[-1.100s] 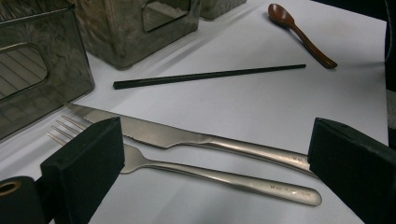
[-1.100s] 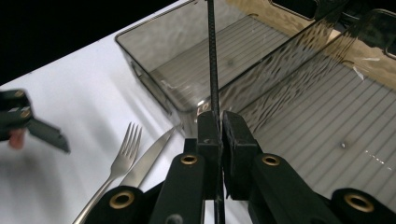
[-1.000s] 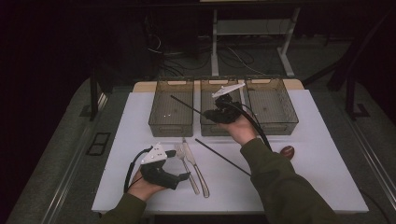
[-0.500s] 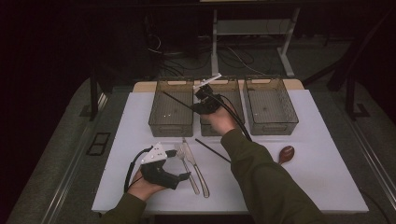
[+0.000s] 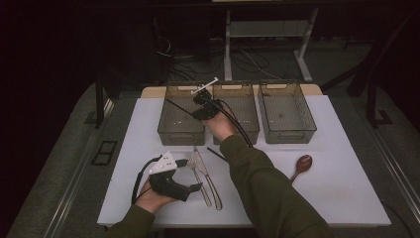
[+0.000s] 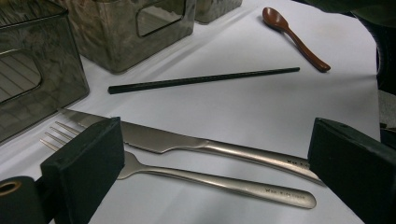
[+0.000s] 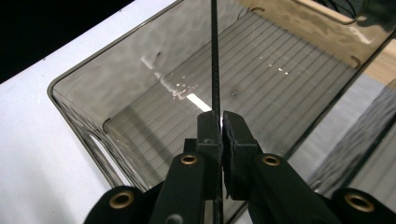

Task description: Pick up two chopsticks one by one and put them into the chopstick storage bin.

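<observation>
Shifted our right gripper [image 5: 200,101], clamped on chopstick [image 7: 215,56], over left bin [image 5: 168,130]; drop next; left gripper [image 6: 210,163] open.

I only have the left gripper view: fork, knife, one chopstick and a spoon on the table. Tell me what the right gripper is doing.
Observer: The right gripper is shut on a second black chopstick.
Operator: Give me its position relative to the bins.
Observer: It is held above the leftmost bin, with the chopstick reaching out over that bin's inside.
Operator: Check that bin for anything already in it.
Observer: The right gripper view looks straight down into it; the ribbed floor that shows there is bare.
</observation>
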Demonstrator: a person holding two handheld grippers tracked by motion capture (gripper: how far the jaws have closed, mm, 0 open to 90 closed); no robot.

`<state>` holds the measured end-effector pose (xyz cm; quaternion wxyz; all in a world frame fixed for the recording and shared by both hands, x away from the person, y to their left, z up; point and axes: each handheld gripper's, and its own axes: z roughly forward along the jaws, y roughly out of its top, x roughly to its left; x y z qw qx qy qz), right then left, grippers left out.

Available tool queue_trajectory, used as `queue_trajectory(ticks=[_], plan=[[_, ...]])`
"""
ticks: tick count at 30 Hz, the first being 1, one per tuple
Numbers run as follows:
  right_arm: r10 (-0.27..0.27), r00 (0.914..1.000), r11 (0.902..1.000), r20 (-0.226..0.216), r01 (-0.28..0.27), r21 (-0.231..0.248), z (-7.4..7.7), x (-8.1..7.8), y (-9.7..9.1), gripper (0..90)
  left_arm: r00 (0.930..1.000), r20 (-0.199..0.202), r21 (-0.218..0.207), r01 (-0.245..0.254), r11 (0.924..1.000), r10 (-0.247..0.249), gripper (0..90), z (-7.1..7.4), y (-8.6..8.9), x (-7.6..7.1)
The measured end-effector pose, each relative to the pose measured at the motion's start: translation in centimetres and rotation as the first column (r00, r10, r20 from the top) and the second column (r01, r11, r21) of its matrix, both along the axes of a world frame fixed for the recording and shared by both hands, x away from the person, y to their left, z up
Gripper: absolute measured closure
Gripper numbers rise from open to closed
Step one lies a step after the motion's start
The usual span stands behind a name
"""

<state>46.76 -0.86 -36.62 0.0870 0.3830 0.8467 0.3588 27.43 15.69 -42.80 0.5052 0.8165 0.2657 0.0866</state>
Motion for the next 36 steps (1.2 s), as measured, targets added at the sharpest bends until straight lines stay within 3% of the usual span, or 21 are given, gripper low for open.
queue_trajectory(ticks=[8,18,25,36], plan=[[0.021,0.9998,0.9998,0.0,-0.021,0.002,-0.4,0.0,0.2,79.9,1.0,0.001,-0.001,-0.001,1.0,0.001,2.8,0.0,-0.1,0.0],[0.066,0.9974,0.9939,-0.028,-0.063,0.091,0.3,-0.3,-0.7,59.7,1.0,-0.001,0.005,-0.001,1.0,0.001,2.8,0.0,0.0,-0.1],[0.114,0.9935,0.985,0.008,-0.114,0.13,1.2,-1.8,-2.1,43.3,1.0,0.004,0.008,-0.002,1.0,0.002,2.8,0.0,0.1,-0.1],[0.161,0.9816,0.976,0.103,-0.174,0.131,2.4,-5.1,-5.8,36.0,1.0,-0.001,0.017,-0.003,0.9998,0.003,2.8,0.0,0.0,-0.1]])
